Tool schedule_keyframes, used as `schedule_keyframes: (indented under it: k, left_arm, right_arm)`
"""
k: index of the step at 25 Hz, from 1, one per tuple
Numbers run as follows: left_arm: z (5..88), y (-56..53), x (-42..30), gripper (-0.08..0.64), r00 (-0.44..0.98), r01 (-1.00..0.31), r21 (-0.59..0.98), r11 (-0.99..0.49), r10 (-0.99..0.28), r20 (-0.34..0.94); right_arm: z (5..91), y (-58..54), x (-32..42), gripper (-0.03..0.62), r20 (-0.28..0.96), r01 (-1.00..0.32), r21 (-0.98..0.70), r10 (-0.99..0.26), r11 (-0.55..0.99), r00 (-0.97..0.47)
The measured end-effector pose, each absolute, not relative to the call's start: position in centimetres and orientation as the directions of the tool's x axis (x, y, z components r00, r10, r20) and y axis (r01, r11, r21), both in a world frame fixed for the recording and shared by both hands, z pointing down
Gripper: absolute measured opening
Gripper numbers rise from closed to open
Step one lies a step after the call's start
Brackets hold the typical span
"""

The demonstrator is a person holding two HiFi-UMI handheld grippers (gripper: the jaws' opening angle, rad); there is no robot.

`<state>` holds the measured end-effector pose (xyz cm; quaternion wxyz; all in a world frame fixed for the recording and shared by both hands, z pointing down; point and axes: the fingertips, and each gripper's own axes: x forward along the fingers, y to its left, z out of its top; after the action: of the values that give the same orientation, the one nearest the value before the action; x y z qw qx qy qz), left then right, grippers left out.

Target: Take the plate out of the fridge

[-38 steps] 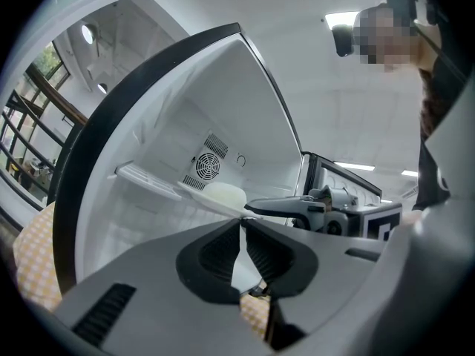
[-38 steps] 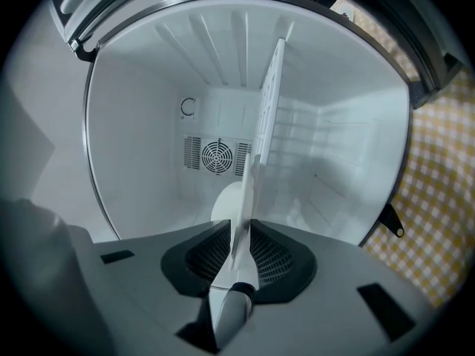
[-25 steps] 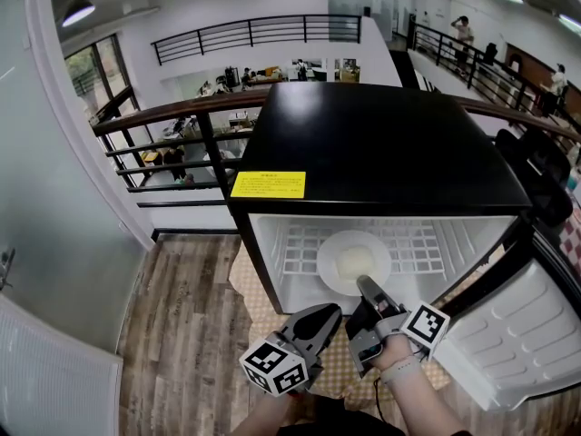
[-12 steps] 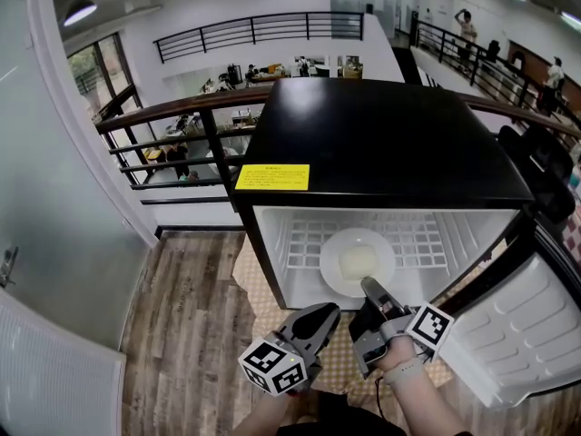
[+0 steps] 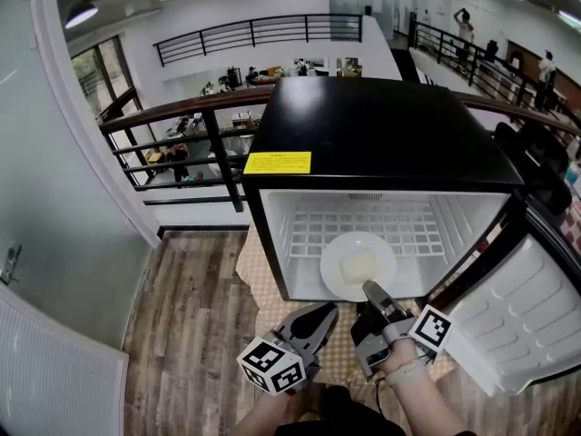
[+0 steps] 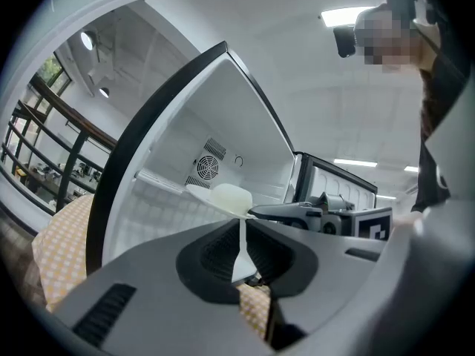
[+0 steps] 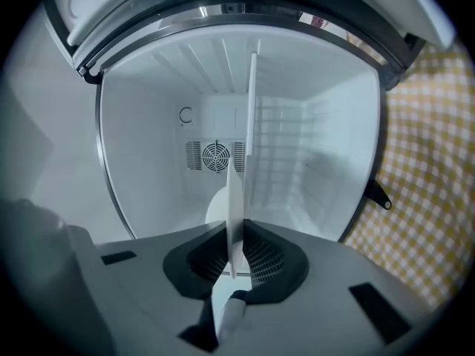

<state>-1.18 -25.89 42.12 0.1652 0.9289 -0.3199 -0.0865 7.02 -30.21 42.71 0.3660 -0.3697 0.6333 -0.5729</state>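
The plate is round and white and carries a pale, soft-edged block. It lies flat on the white wire shelf inside the black-topped fridge, whose door hangs open to the right. The right gripper has its jaws clamped on the plate's near rim; in the right gripper view the plate runs edge-on between them. The left gripper sits just beside it, outside the fridge, jaws together on nothing. Compared with a second ago, the plate has slid forward, so its near edge now reaches the shelf's front lip.
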Motion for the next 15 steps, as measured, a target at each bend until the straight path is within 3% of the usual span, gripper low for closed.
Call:
schedule_keyframes:
  k: [15]
  left_arm:
    - [42.6,-22.0,-1.4,0.023,0.788,-0.564,0.344,-0.750,-0.614,-0.046]
  right_arm:
    - [42.9,-25.5,7.9,0.058,-0.070,-0.029,-0.995,-0.894,0.092,-0.443]
